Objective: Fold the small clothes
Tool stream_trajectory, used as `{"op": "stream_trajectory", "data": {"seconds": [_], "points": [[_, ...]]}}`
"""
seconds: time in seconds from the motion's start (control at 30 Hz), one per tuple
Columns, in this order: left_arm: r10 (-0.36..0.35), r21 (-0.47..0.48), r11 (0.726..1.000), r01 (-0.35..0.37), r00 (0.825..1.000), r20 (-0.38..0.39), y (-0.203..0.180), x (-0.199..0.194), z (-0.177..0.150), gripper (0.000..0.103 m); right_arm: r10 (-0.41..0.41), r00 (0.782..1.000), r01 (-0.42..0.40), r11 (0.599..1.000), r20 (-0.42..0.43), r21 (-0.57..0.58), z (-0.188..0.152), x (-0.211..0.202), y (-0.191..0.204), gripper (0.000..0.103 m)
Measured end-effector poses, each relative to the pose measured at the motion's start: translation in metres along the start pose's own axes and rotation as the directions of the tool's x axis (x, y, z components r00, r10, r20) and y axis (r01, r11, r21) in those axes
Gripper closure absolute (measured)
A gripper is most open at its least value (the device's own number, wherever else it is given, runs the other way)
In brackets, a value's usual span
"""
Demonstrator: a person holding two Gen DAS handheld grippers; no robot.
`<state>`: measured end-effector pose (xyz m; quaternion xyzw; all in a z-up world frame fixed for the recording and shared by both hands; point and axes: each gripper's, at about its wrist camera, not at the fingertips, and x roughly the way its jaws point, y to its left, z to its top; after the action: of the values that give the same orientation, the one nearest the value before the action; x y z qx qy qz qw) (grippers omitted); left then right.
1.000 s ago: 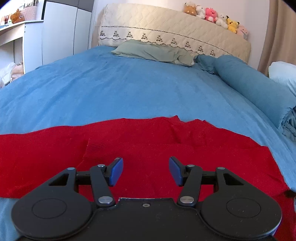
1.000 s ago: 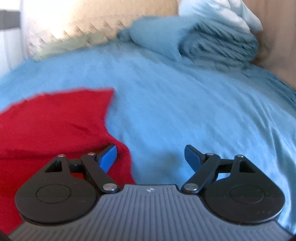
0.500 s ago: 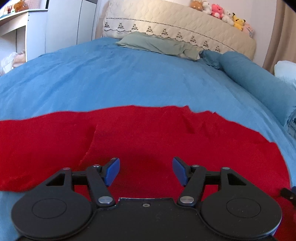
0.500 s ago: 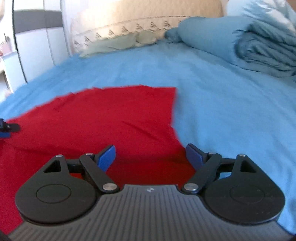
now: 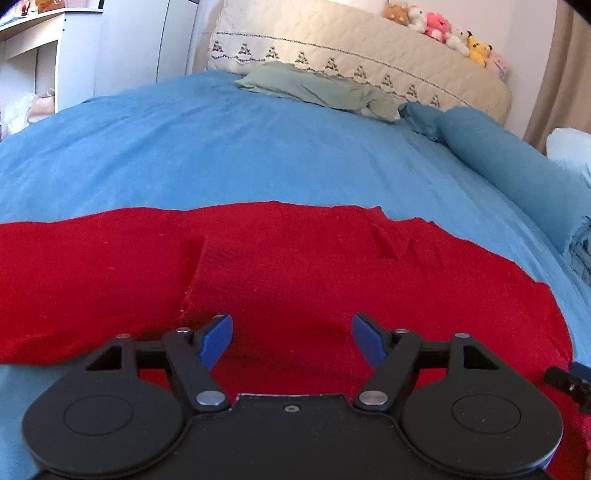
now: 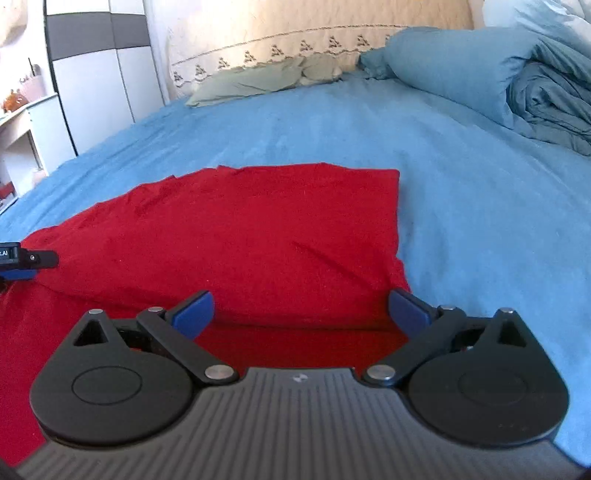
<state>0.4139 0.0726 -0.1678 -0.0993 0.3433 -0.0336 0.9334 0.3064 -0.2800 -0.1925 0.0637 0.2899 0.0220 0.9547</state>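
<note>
A red garment point(image 5: 295, 266) lies spread flat on the blue bed sheet point(image 5: 221, 147), with a folded edge running down its left half. My left gripper point(image 5: 291, 338) hovers over the garment's near part, its jaws opening, nothing pinched between the blue pads. In the right wrist view the same red garment point(image 6: 240, 229) ends in a straight right edge. My right gripper point(image 6: 301, 312) stands over that near right corner, jaws opening wide, with cloth under them but no grip on it. The left gripper's tip point(image 6: 22, 258) shows at the left edge.
A green pillow point(image 5: 317, 90) and a quilted cream headboard point(image 5: 332, 51) with plush toys point(image 5: 443, 31) stand at the far end. A rolled blue duvet point(image 6: 498, 81) lies along the right side. White cabinets point(image 6: 99, 81) stand at the left.
Both grippers' jaws have spread wider. The right wrist view swung left, bringing more of the red garment and its right corner under the fingers. The left gripper crept forward over the cloth.
</note>
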Motion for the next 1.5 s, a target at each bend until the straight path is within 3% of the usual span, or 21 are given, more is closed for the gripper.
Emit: {"op": "stream_trajectory", "data": {"seconds": [0.1, 0.17, 0.23, 0.33, 0.4, 0.5, 0.6, 0.7, 0.8, 0.9, 1.03, 1.17, 1.27, 1.37, 1.4, 1.5], "points": [[-0.004, -0.038, 0.999, 0.005, 1.000, 0.021, 0.012, -0.026, 0.010, 0.026, -0.036, 0.999, 0.037, 0.999, 0.020, -0.029, 0.006, -0.015, 0.003, 0.000], [-0.006, -0.043, 0.999, 0.008, 0.998, 0.064, 0.020, -0.055, 0.021, 0.024, -0.050, 0.995, 0.057, 0.996, 0.091, -0.071, 0.013, -0.037, 0.017, 0.000], [0.034, -0.045, 0.999, -0.029, 0.993, 0.115, 0.030, -0.088, 0.032, 0.003, -0.024, 0.988, 0.041, 0.993, 0.154, -0.109, 0.026, -0.059, 0.037, 0.000], [0.131, -0.071, 0.990, -0.118, 0.963, 0.234, 0.051, -0.144, 0.044, 0.000, 0.032, 0.973, 0.011, 0.983, 0.227, -0.184, 0.046, -0.089, 0.077, 0.000], [0.156, -0.109, 0.985, -0.133, 0.956, 0.249, 0.075, -0.170, 0.049, 0.000, 0.067, 0.970, -0.015, 0.976, 0.235, -0.217, 0.056, -0.101, 0.105, 0.000], [0.179, -0.209, 0.969, -0.129, 0.954, 0.239, 0.122, -0.193, 0.044, 0.000, 0.137, 0.977, -0.098, 0.970, 0.164, -0.225, 0.061, -0.103, 0.145, 0.000], [0.212, -0.351, 0.928, -0.126, 0.953, 0.216, 0.174, -0.205, 0.027, 0.000, 0.163, 0.980, -0.134, 0.963, 0.113, -0.232, 0.050, -0.098, 0.182, 0.000], [0.261, -0.506, 0.853, -0.128, 0.944, 0.201, 0.224, -0.211, -0.004, 0.000, 0.119, 0.989, -0.095, 0.962, 0.083, -0.257, 0.029, -0.089, 0.219, 0.000], [0.278, -0.615, 0.783, -0.099, 0.939, 0.203, 0.267, -0.208, -0.029, 0.003, 0.141, 0.989, -0.126, 0.947, 0.031, -0.294, 0.008, -0.075, 0.251, 0.000], [0.295, -0.673, 0.734, -0.095, 0.937, 0.189, 0.300, -0.197, -0.043, 0.014, 0.158, 0.987, -0.148, 0.932, 0.004, -0.331, -0.011, -0.067, 0.279, 0.000], [0.341, -0.717, 0.689, -0.108, 0.921, 0.190, 0.337, -0.187, -0.047, 0.021, 0.149, 0.989, -0.143, 0.923, -0.011, -0.358, -0.027, -0.053, 0.306, 0.000], [0.364, -0.707, 0.695, -0.131, 0.912, 0.188, 0.358, -0.177, -0.037, 0.031, 0.139, 0.990, -0.138, 0.929, -0.024, -0.344, -0.040, -0.038, 0.315, 0.000], [0.385, -0.681, 0.711, -0.177, 0.908, 0.166, 0.366, -0.163, -0.027, 0.046, 0.130, 0.991, -0.137, 0.933, -0.044, -0.332, -0.048, -0.027, 0.322, 0.000], [0.406, -0.673, 0.708, -0.214, 0.903, 0.139, 0.372, -0.154, -0.023, 0.077, 0.130, 0.990, -0.141, 0.936, -0.053, -0.322, -0.053, -0.021, 0.325, 0.000], [0.416, -0.681, 0.696, -0.228, 0.901, 0.122, 0.375, -0.153, -0.023, 0.098, 0.132, 0.990, -0.142, 0.937, -0.053, -0.319, -0.054, -0.019, 0.327, 0.000], [0.398, -0.710, 0.677, -0.196, 0.908, 0.129, 0.383, -0.152, -0.027, 0.099, 0.141, 0.989, -0.150, 0.939, -0.051, -0.311, -0.055, -0.015, 0.333, 0.000]]}}
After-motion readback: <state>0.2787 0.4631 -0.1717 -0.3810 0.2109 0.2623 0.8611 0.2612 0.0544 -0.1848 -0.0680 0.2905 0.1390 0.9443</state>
